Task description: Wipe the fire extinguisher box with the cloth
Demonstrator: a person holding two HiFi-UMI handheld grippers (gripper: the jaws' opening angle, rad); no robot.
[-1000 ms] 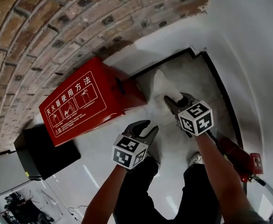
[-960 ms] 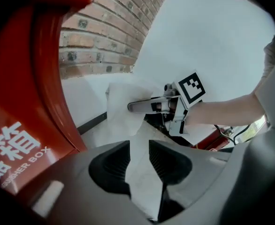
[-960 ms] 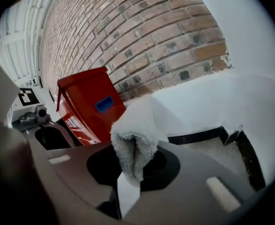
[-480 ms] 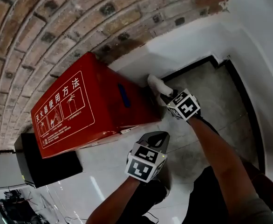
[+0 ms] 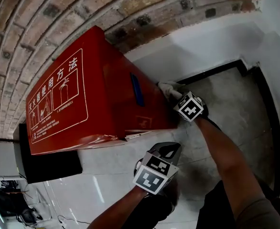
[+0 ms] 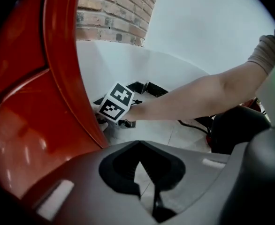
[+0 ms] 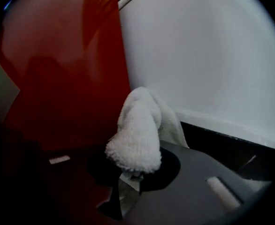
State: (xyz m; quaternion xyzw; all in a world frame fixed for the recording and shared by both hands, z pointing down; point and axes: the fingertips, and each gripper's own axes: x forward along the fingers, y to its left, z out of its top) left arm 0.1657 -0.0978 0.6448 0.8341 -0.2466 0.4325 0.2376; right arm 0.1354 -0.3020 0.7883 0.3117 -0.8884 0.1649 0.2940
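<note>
Wiping appears about to start at the right end of the fire extinguisher box (image 5: 97,99), which stands on the floor against the brick wall (image 5: 59,13). My left gripper (image 5: 172,148) hangs in front of the box, jaws together and empty. My right gripper (image 5: 174,93) is clamped on the white cloth (image 5: 166,86) at the box's end face; I cannot confirm contact. Next I judge the cloth must press flat and sweep across the red panel. A black case (image 5: 49,161) abuts the box's left end, and the white wall (image 5: 211,46) crowds the right.

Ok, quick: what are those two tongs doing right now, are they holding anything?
Left tongs: closed, nothing in them.
Right tongs: closed on the white cloth.
</note>
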